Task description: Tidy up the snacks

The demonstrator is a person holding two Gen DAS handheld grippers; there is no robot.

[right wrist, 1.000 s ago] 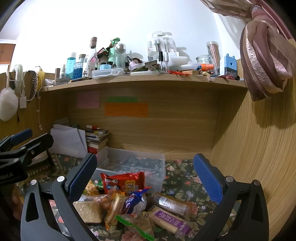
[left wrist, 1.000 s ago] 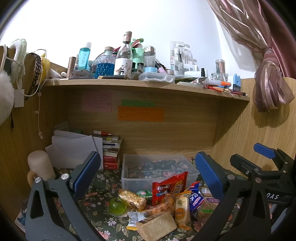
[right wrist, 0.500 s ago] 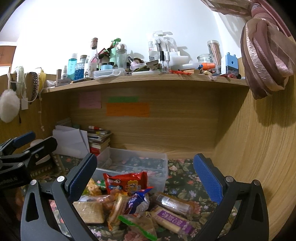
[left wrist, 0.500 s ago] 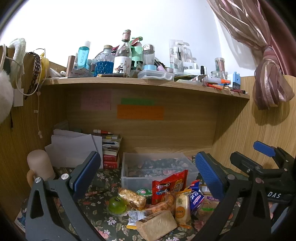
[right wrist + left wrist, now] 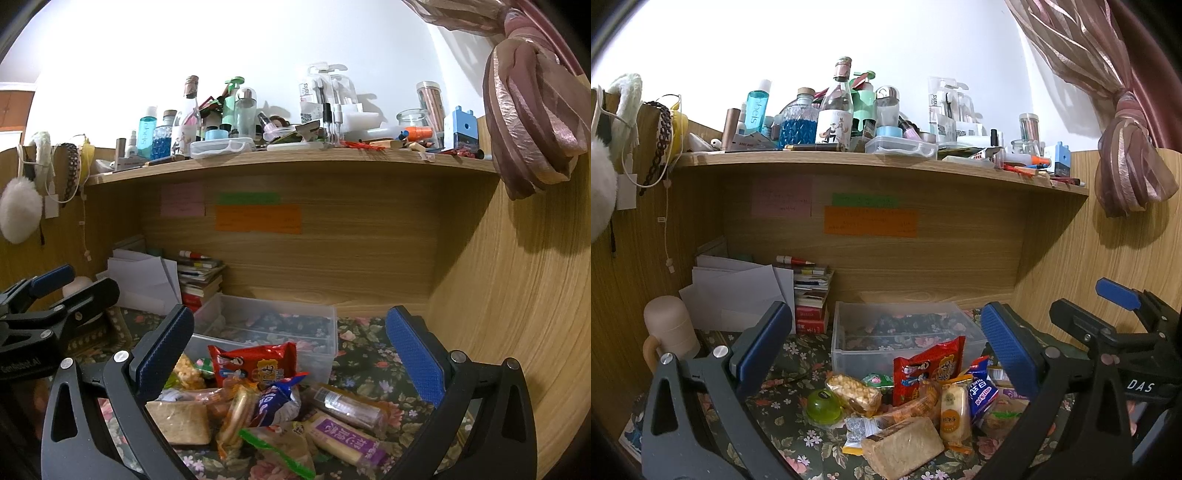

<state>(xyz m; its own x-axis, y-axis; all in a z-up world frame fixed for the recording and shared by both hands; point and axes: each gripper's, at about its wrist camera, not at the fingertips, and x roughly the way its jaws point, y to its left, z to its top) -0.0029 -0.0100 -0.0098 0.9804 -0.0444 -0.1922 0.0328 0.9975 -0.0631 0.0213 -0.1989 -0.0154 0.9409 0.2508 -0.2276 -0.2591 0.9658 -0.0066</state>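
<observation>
Both pairs of fingers stand spread wide and hold nothing: my left gripper (image 5: pixel 882 347) and right gripper (image 5: pixel 291 350) hang above the snack pile (image 5: pixel 266 402) on the floral cloth (image 5: pixel 373 354). Just behind the pile sits the clear plastic bin (image 5: pixel 849 354), which looks bare of snacks. These packets look light, crinkly and slippery, and the crackers inside probably brittle. I'd pinch the red packet (image 5: pixel 929 365) across its flat body near the sealed edge, gently, rather than squeeze its middle.
</observation>
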